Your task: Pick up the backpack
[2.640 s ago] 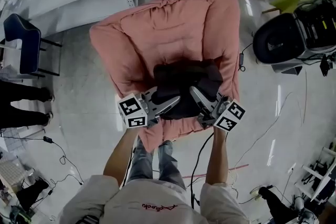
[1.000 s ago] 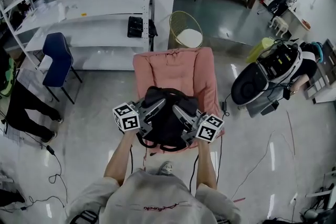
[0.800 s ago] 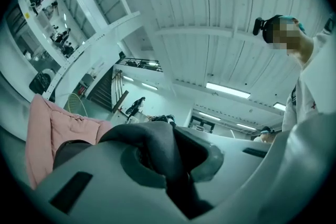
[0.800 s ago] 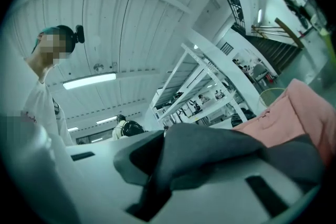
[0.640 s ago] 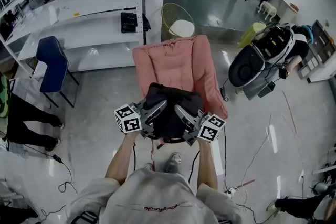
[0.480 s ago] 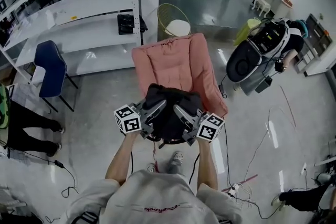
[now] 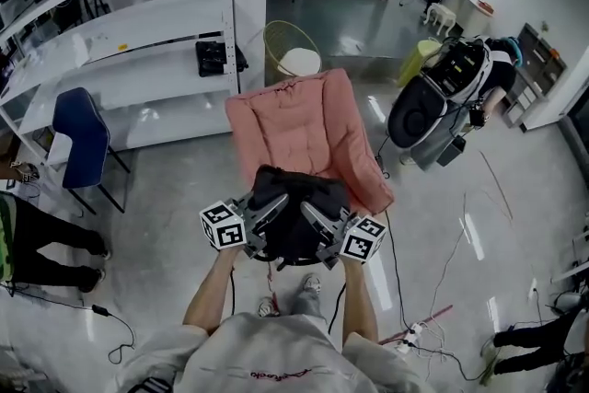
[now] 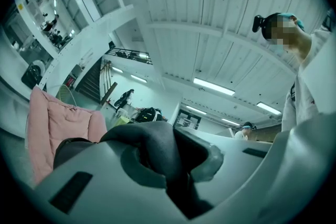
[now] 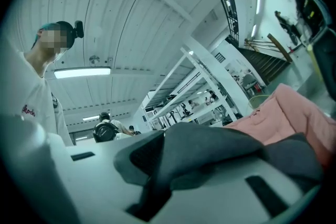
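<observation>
The black backpack (image 7: 296, 202) hangs in the air between my two grippers, in front of the pink armchair (image 7: 299, 129) and off its seat. My left gripper (image 7: 274, 214) is shut on the bag's left side; the left gripper view shows dark fabric (image 8: 157, 147) pinched between the jaws (image 8: 176, 176). My right gripper (image 7: 313, 218) is shut on the bag's right side, and in the right gripper view a fold of the backpack's fabric (image 9: 210, 157) lies clamped in the jaws (image 9: 155, 186). Both point roughly level, toward each other.
White shelving (image 7: 120, 32) runs along the back left, with a blue chair (image 7: 78, 129) before it. A round wire basket (image 7: 293, 55) stands behind the armchair. A dark scooter-like machine (image 7: 442, 97) sits at the right. Cables (image 7: 433, 327) trail over the floor. A person's legs (image 7: 37, 244) show at left.
The backpack has come off the armchair's seat and is carried away from it in both grippers. The armchair now sits farther off and more of the room shows. Both grips are unchanged.
</observation>
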Motion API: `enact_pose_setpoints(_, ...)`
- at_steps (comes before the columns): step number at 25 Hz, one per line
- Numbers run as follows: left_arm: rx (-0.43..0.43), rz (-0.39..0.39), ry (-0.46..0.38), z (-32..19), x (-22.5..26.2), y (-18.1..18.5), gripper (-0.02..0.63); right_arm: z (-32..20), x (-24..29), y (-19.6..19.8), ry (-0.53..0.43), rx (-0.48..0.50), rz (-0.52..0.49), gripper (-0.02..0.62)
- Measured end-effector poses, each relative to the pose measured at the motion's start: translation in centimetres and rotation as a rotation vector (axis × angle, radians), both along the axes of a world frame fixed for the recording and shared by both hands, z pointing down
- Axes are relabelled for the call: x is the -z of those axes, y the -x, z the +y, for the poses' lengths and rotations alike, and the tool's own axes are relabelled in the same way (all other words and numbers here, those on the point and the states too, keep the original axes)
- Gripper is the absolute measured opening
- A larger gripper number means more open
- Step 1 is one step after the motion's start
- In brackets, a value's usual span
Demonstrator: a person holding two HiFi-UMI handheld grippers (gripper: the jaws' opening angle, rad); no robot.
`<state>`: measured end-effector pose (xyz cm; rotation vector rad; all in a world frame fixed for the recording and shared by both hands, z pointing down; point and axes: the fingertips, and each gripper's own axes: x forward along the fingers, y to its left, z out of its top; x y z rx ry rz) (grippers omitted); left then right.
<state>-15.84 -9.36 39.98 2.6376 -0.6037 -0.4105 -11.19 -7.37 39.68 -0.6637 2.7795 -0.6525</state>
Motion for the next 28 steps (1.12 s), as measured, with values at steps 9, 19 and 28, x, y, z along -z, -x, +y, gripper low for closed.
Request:
enact_pose_setpoints(9,-0.012,-0.005,0.004,0.7,-0.3,1.1,0.048,0.7,-0.4,1.1,-0.015,-0.013,0.021,0.054)
enact_pose_setpoints(19,-0.023,-0.017,0.002,1.4,-0.4,0.4,0.048,1.5,-0.8,0.6,-0.015,-0.029,0.036,0.052)
enact_pose_setpoints(28,-0.033,-0.021,-0.002,1.7,0.0,-0.5,0.048,1.8,-0.5,-0.3,-0.006,-0.035,0.044,0.051)
